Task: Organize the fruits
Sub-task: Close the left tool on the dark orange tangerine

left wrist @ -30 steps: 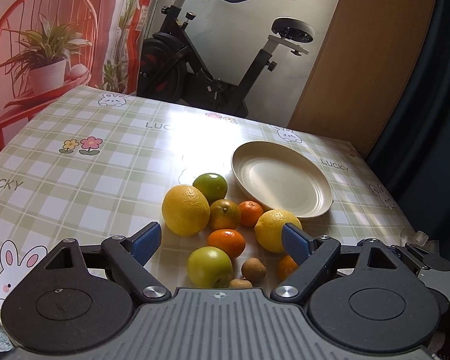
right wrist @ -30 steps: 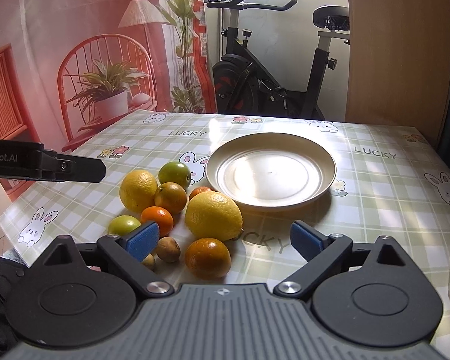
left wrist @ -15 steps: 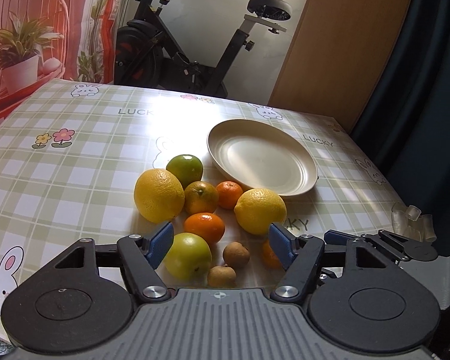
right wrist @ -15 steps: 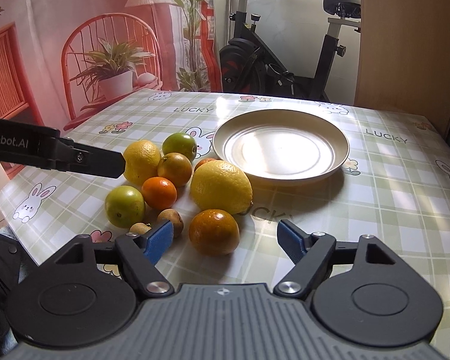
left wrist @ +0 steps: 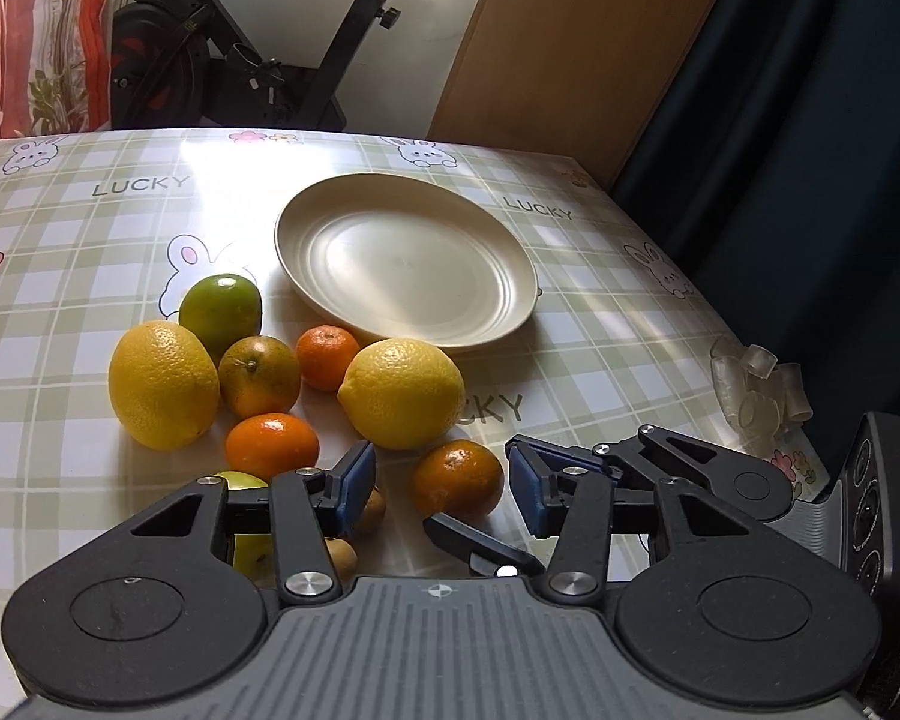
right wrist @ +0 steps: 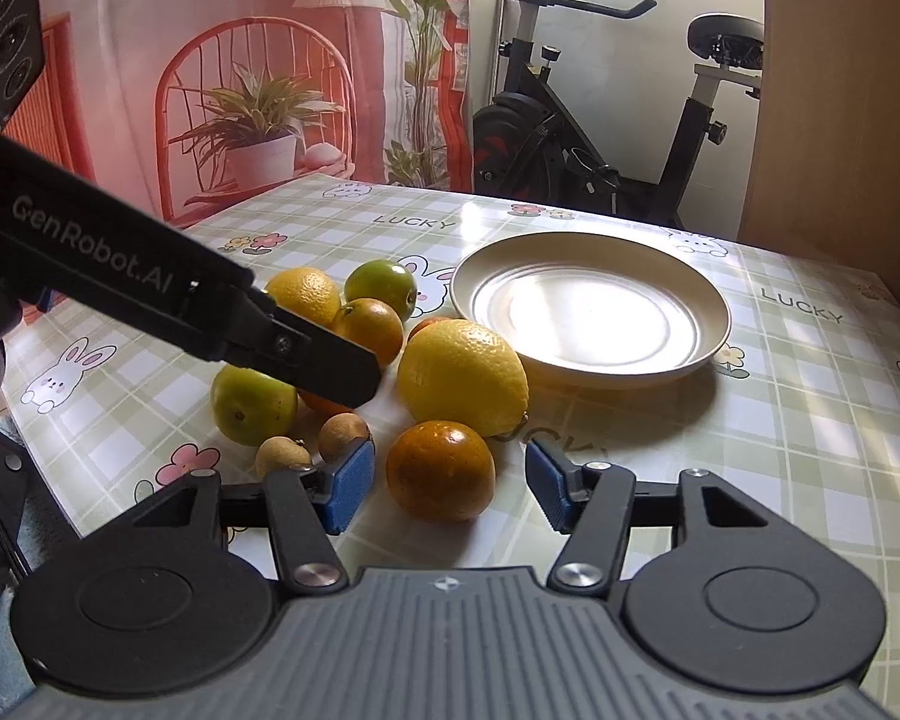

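We see the fruits bunched on the table [right wrist: 810, 450] left of the empty plate [right wrist: 591, 306], which has bare cloth beyond it to the right edge. Our left tongs [left wrist: 441, 483] have just been closing, gripping nothing. Our right tongs [right wrist: 447, 486] have been closing too (pads flank the near orange [right wrist: 441, 471], not touching).

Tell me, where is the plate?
The plate sits on the checked tablecloth, right of the fruit pile in the right wrist view, just behind the big lemon.
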`<state>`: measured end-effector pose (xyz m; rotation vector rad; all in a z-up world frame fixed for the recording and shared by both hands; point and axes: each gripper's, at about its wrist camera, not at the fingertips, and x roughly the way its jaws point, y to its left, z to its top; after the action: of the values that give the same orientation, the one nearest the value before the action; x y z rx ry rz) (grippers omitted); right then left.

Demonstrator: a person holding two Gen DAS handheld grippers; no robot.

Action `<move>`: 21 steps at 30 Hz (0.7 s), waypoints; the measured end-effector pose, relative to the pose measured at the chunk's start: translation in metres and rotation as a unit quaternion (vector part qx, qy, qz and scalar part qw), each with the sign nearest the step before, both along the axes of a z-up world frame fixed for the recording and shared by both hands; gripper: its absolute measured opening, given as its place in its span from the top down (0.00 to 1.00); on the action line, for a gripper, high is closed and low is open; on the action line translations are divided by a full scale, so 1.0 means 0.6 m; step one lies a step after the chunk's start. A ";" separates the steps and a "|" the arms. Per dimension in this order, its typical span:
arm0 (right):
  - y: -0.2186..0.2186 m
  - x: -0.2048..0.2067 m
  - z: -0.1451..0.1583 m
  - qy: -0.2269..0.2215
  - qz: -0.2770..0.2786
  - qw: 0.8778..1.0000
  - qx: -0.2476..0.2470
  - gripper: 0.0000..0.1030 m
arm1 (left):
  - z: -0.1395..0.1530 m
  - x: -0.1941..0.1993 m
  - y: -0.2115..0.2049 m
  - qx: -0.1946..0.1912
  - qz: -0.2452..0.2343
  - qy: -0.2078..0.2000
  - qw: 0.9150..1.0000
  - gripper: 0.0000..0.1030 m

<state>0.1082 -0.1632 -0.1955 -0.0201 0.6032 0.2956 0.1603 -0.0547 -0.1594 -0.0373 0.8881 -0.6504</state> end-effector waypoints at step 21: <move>-0.027 0.025 -0.034 0.024 -0.003 0.998 0.055 0.51 | -0.062 0.039 -0.038 0.007 -0.004 0.061 0.998 0.51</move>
<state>0.1231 -0.1795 -0.2157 0.0943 0.6345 0.3246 0.1840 -0.0775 -0.1967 -0.0618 1.0105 -0.6555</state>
